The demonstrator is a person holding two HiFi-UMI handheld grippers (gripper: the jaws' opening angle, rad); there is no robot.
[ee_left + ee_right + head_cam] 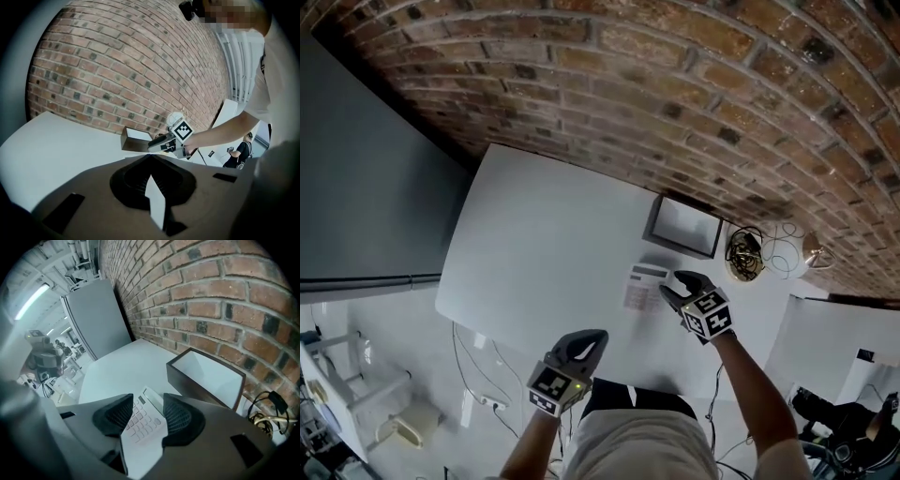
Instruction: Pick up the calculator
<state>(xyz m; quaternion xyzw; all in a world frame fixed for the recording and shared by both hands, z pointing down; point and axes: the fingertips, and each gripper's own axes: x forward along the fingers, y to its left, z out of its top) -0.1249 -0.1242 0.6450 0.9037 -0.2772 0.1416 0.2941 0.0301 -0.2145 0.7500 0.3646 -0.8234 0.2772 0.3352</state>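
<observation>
Hovering over the single white calculator, the right claw has its two jaws spread wide. The right gripper view shows the keypad lying flat between them, neither pad pressing on it. The left claw hangs lower in the head view, over the near edge of the white tabletop. Its jaw tips are drawn together on nothing.

One calculator, one box and one coil of cable share the scene with the two claws. The calculator lies on the right part of the tabletop, its display end toward the brick wall. Just beyond it sits the dark-walled open box, close against the wall, showing only a pale floor inside. The cable coil lies to the right of the box, apart from it.

To the left of the calculator the tabletop runs broad and bare as far as its curved edge. A grey panel stands past that edge.
</observation>
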